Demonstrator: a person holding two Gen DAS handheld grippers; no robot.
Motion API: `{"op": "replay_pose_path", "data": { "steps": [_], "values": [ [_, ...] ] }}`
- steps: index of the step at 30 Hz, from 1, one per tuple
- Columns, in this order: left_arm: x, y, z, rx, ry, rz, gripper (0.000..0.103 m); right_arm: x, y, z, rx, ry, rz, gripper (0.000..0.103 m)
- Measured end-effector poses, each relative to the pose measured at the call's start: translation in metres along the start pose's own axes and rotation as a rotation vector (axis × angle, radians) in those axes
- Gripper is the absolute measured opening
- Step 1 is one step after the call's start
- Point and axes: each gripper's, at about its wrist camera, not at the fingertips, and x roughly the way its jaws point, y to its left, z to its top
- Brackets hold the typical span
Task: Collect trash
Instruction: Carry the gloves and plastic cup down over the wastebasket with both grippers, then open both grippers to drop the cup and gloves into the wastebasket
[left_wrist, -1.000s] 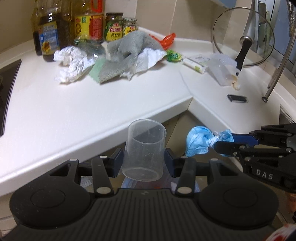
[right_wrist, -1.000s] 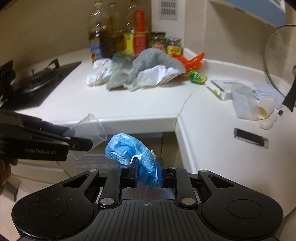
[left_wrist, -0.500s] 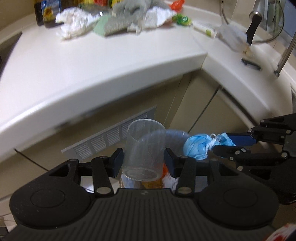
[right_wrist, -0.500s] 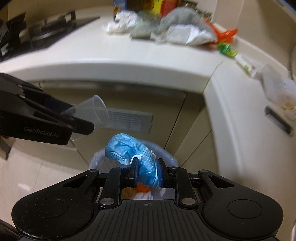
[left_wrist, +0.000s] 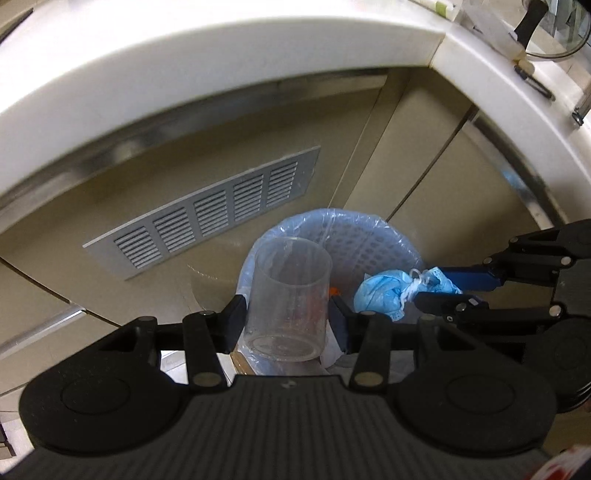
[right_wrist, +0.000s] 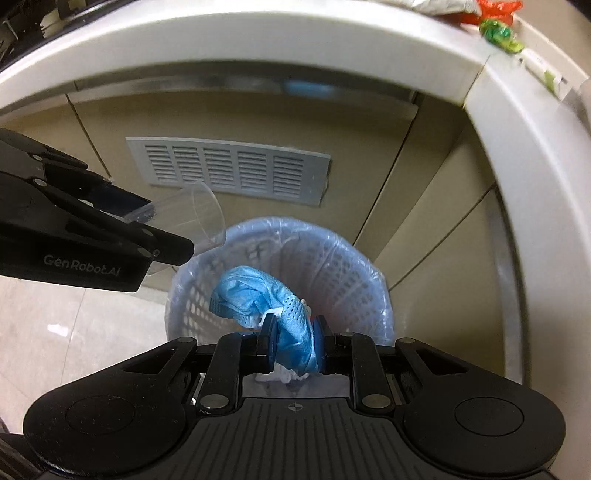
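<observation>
A white countertop (left_wrist: 221, 55) curves around the corner, and its thick edge hangs over beige cabinet doors (right_wrist: 424, 206). On one door there is a grey ventilation grille (left_wrist: 207, 218) with rows of thin slots. Under the counter edge runs a metal strip (left_wrist: 129, 147). The floor (right_wrist: 74, 325) has pale glossy tiles. Far on the counter stands a glass pot lid (left_wrist: 565, 33) with a black handle.

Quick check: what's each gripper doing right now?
Left gripper: shut on the clear plastic cup.
Right gripper: shut on the crumpled blue mask.
</observation>
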Motion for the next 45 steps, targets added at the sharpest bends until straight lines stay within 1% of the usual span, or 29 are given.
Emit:
{"op": "replay_pose_path", "data": {
  "steps": [5, 15, 30, 34, 35, 36, 37, 45],
  "values": [
    [0.015, -0.003, -0.003, -0.003, 0.022, -0.005, 0.045, 0.012, -0.003, -0.001, -0.003, 0.02, 0.007, 0.021],
    [0.027, -0.004, -0.009, -0.017, 0.047, -0.009, 0.045, 0.029, -0.001, -0.004, 0.012, 0.051, 0.016, 0.021],
    [0.038, -0.006, -0.006, -0.014, 0.059, -0.027, 0.045, 0.041, -0.011, -0.003, 0.043, 0.081, -0.009, 0.021],
    [0.041, -0.008, -0.004, -0.022, 0.063, -0.052, 0.045, 0.042, -0.012, -0.004, 0.047, 0.085, -0.009, 0.021],
    [0.041, -0.008, -0.004, -0.02, 0.069, -0.052, 0.046, 0.042, -0.013, -0.004, 0.049, 0.086, -0.009, 0.021],
    [0.042, -0.009, -0.004, -0.018, 0.072, -0.049, 0.052, 0.042, -0.013, -0.005, 0.05, 0.086, -0.009, 0.021],
    [0.041, -0.009, -0.005, -0.018, 0.069, -0.047, 0.054, 0.042, -0.014, -0.005, 0.051, 0.085, -0.007, 0.021],
    [0.036, -0.002, -0.011, -0.027, 0.064, -0.029, 0.054, 0.042, -0.015, -0.003, 0.055, 0.081, -0.014, 0.021]
  ]
}}
